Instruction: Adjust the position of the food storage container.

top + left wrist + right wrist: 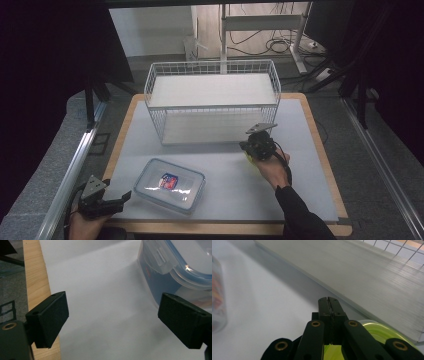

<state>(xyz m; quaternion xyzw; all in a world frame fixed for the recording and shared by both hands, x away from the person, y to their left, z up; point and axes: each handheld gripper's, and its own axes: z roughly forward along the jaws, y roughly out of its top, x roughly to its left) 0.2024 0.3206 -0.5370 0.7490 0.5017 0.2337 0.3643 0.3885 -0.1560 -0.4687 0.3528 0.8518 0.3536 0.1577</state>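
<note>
A clear lidded container with a blue seal and a red-and-blue packet inside lies at the front left of the white mat. My left gripper rests at the table's front left corner, open, with nothing between its pads. The container's latch side sits just beyond its right pad. My right gripper hovers in front of the white wire basket, jaws pressed together. A lime-green round thing lies right under it; I cannot tell whether it is held.
The wire basket stands at the back of the mat with a white board as its floor and an open front. The wooden table edge runs along the left. A metal rail borders the table on the left.
</note>
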